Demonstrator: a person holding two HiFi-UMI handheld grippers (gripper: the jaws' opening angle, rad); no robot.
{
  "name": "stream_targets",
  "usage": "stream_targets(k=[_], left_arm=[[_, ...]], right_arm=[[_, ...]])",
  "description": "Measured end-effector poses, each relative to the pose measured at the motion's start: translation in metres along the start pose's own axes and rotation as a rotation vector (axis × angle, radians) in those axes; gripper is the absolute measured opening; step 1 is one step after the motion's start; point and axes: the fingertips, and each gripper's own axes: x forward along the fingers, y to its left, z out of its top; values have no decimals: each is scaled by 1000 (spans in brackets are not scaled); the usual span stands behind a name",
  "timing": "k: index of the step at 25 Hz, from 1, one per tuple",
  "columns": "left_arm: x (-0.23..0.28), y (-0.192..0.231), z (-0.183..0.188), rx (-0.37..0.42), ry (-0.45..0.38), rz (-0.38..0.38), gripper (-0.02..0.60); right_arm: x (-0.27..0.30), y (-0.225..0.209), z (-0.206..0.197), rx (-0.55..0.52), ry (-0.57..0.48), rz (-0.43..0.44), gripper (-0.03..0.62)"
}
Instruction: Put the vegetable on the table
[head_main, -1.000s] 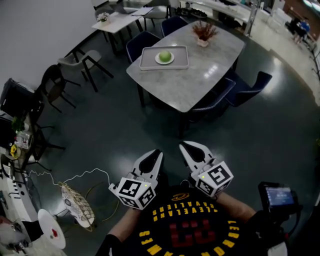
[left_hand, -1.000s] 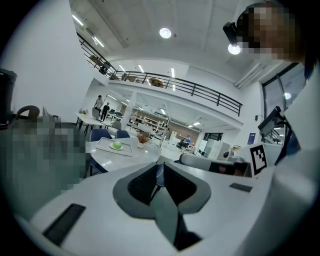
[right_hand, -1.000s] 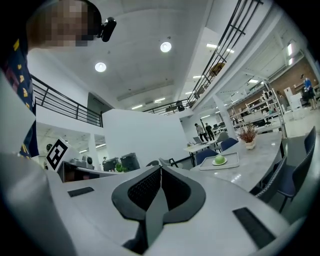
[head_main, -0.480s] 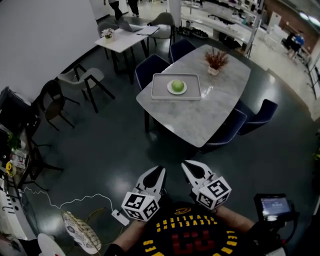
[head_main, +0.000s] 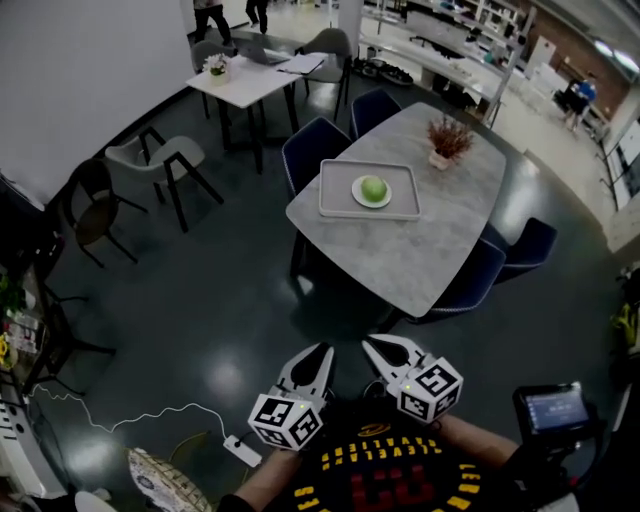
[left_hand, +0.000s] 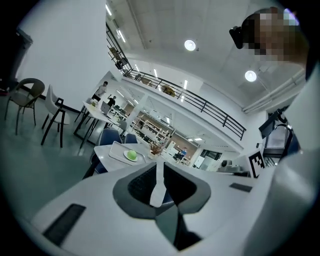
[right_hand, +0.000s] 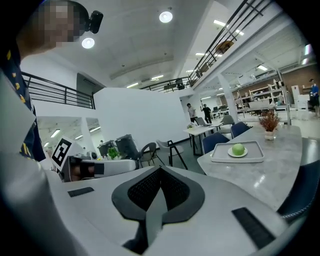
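A round green vegetable lies on a small white plate in a grey tray on the far part of the grey marble table. It also shows in the left gripper view and the right gripper view, far ahead. Both grippers are held close to the person's body, well short of the table. My left gripper has its jaws drawn to a thin slit with nothing in them. My right gripper is shut and empty.
Dark blue chairs stand round the table, and a potted plant sits at its far end. A white table and grey chairs are at the back left. A cable and power strip lie on the dark floor near my feet.
The table with the tray has come closer and lower in the head view as the person walks toward it. Both grippers keep their pose in front of the body.
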Motion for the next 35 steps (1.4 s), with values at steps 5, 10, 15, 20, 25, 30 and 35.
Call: stream_targets(k=[5, 10, 15, 20, 25, 30, 35], left_arm=[[3, 19, 3, -40, 4, 6, 48], [13, 44, 23, -22, -7, 52, 48], [45, 61, 45, 20, -14, 94, 48], [99, 69, 72, 60, 7, 101, 48], [159, 68, 86, 98, 53, 79, 48], [223, 57, 85, 122, 102, 27, 48], [265, 58, 90, 104, 136, -4, 48]], right_arm=[[24, 2, 2, -3, 35, 21, 5], [54, -12, 15, 19, 21, 54, 5], [82, -43, 39, 37, -20, 92, 5], [103, -96, 74, 84, -68, 87, 5], [115, -149, 97, 132, -99, 76, 5], [108, -214, 109, 191, -133, 2, 5], [100, -262, 108, 283, -139, -88, 5]])
